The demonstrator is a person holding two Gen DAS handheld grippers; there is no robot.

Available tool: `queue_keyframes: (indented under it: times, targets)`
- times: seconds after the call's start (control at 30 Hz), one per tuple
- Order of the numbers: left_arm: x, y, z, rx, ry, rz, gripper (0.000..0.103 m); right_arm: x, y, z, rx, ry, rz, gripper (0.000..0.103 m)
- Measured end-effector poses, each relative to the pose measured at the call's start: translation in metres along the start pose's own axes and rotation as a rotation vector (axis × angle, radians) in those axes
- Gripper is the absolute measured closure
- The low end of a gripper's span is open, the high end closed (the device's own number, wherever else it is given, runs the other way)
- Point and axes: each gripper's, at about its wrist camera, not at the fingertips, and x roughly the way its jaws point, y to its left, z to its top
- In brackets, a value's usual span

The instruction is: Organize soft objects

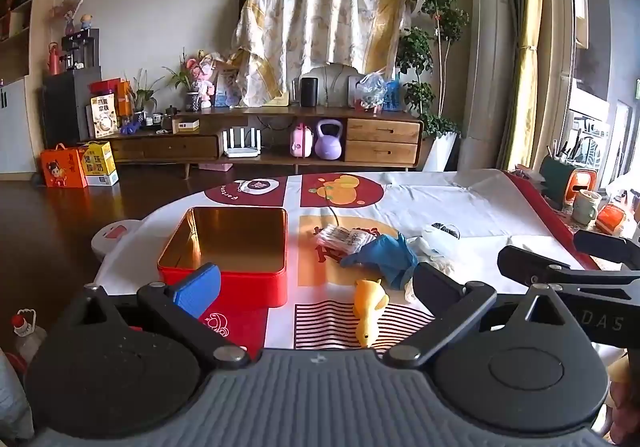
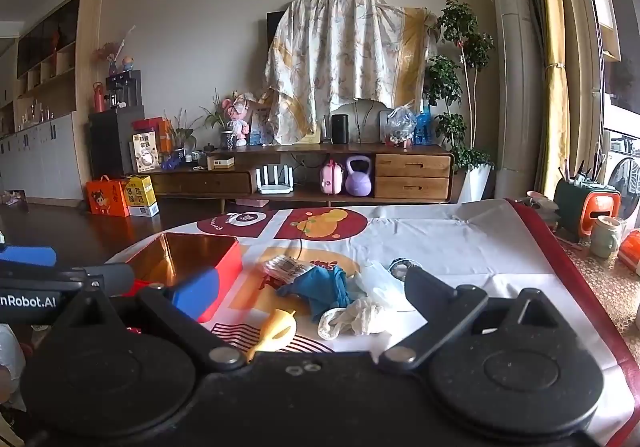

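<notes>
Left gripper (image 1: 316, 287): jaws spread wide, empty, hovering over the table's near edge.
Right gripper (image 2: 312, 297): likewise released, nothing between its fingers.
Yellow soft toy (image 1: 370, 309): lies nearest, on the striped patch of the tablecloth (image 1: 460, 203).
Blue cloth (image 1: 384, 257): crumpled just beyond, beside a white mesh piece (image 2: 352, 319) and a clear packet (image 1: 346, 237).
Red tin (image 1: 236, 251): open, empty, near the table's left edge.
</notes>
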Motion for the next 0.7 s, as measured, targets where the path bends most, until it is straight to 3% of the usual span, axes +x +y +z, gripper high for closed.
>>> queue_keyframes:
  times: [0.7]
  targets:
    - [0.001, -0.004, 0.004, 0.008, 0.026, 0.008, 0.000, -0.003, 0.007, 0.002, 0.018, 0.015, -0.002, 0.004]
